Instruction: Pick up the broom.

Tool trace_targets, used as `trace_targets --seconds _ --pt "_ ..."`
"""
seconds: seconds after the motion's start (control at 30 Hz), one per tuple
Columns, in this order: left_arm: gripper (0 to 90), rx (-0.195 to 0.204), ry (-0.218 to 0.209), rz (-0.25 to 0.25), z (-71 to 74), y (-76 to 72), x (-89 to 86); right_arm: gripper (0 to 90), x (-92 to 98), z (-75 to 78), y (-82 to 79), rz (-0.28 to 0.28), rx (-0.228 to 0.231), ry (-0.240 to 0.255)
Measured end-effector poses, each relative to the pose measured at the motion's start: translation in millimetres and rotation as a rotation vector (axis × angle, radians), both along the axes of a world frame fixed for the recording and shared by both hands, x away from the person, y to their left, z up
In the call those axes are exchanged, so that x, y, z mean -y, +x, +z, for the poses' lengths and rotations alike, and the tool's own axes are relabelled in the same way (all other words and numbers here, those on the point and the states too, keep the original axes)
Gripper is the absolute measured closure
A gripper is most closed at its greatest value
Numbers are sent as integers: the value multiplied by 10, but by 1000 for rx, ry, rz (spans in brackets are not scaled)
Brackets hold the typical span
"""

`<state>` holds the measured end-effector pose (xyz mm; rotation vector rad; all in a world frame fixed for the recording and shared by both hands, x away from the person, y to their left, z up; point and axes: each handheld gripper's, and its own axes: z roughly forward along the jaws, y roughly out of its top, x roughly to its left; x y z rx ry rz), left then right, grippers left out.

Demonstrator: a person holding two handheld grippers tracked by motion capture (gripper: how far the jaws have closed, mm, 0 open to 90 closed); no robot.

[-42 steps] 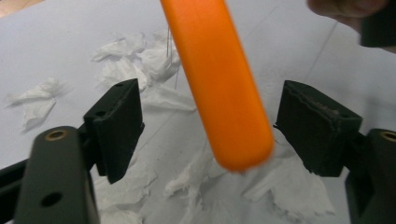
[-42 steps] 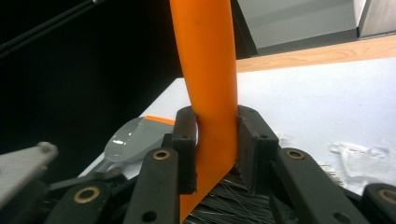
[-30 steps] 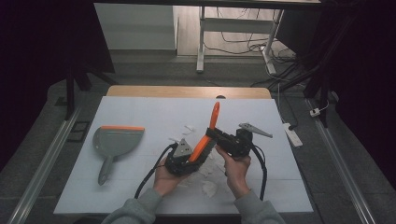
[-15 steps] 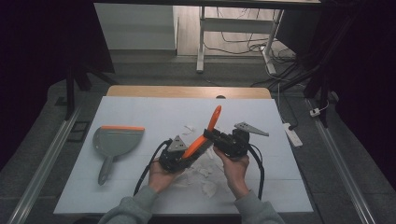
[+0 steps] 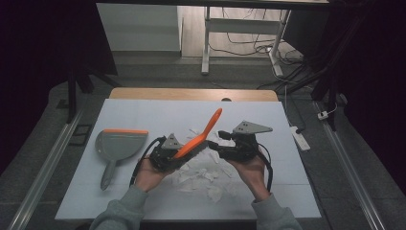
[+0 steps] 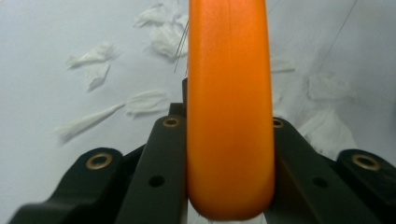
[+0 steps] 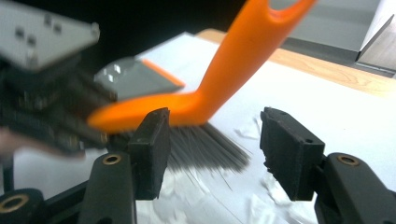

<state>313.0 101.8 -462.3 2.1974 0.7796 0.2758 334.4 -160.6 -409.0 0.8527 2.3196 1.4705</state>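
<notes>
- Tongs first: the left tongs (image 5: 178, 152) are clamped tight on the orange brush (image 5: 201, 136), gripping the flat end of its body. In the left gripper view the orange back (image 6: 229, 116) sits squeezed between the two black jaws.
- Right tongs (image 5: 216, 145) have just been opening, and their jaws now stand wide. In the right gripper view the grey bristles (image 7: 205, 149) sit in the gap between the pads but nothing presses on them, so I'd call that a let-go, not a grip.
- So the handover looks done to me: the brush is in the left tongs alone, held up off the table (image 5: 143, 115) near its middle, handle slanting up and away, bristles pointing toward the right tongs.
- Biggest thing left: the sweeping itself. Nothing looks swept yet.
- Grey dustpan (image 5: 115, 146) with the orange lip lies flat on the left part of the table, well apart from both tongs and untouched. Its handle points back toward the person. I can't spot any scraps in it.
- White paper scraps (image 5: 201, 177) are scattered over the middle of the table, right under and between the two hands, a few more up past the brush.
- My guess at what remains: right tongs go fetch the dustpan, the brush comes down to the scraps, and they get pushed in. Early days overall, just the tool pickup sorted.
</notes>
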Motion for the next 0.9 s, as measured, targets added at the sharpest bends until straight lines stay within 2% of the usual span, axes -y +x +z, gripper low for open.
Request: trace_targets --seconds 0.07,0.13,0.2,0.3,0.4,0.47,0.5,0.53,0.57,0.63,0.77,0.9 --pt "802 -12 29 -11 20 3 -20 420 -16 32 -17 28 -3 -44" --pt "801 -21 76 -28 32 -1 -18 419 -29 59 -41 47 21 -97" --pt "801 -21 92 -33 36 -10 -11 404 -55 80 -64 82 33 -142" --pt "801 -23 151 -72 50 -36 35 388 -95 110 -105 162 32 -158" --pt "801 -24 174 -84 45 -51 72 388 -127 137 -147 179 64 -196" --pt "802 -30 190 -94 37 -63 103 385 -139 141 -163 192 71 -229" --pt "802 -30 198 -101 34 -64 114 385 -139 141 -163 192 71 -229" --pt "801 -34 201 -105 29 -65 126 384 -154 136 -178 209 84 -266" --pt "801 -36 207 -105 23 -68 137 384 -154 136 -178 209 84 -266" --pt "801 -41 221 -118 15 -69 153 384 -192 129 -201 226 102 -322" --pt "801 -43 249 -140 -1 -90 206 377 -229 109 -211 252 114 -358" --pt "801 -32 297 -171 -10 -136 289 366 -294 59 -234 267 124 -449"
